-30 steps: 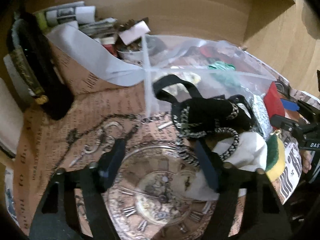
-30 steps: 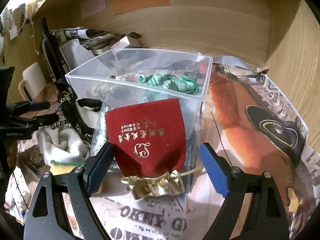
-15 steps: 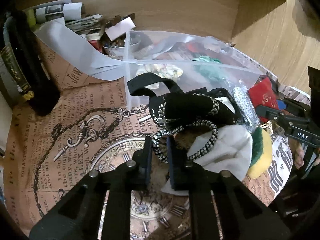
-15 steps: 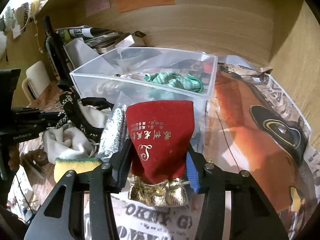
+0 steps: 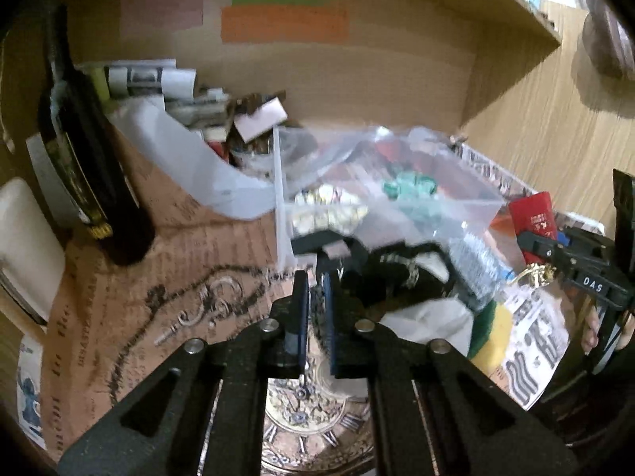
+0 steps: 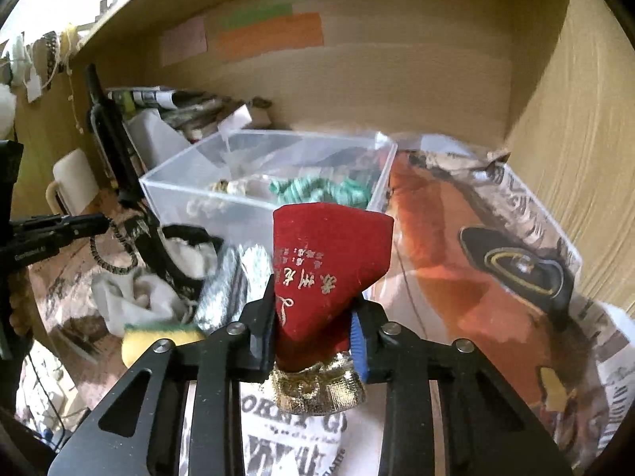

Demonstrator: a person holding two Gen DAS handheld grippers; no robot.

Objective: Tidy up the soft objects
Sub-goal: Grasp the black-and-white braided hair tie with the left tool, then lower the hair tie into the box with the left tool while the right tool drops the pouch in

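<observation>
On the left, the left gripper (image 5: 315, 297) is pinched nearly closed on the cord of a black trimmed bag (image 5: 391, 273) lying on the counter (image 5: 166, 277) before a clear plastic bin (image 6: 254, 182); a steady lift should free it from the white cloth (image 5: 426, 319). On the right, the right gripper (image 6: 313, 329) clamps a red velvet pouch (image 6: 329, 254) with gold lettering and gold mouth, raised just before the bin and best carried over its rim before release.

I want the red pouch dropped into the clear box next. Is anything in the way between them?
Nothing visible blocks it. The right gripper holds the red pouch just in front of the clear box, whose top is open. Only the box's near wall stands between them, so the pouch must go over it.
</observation>
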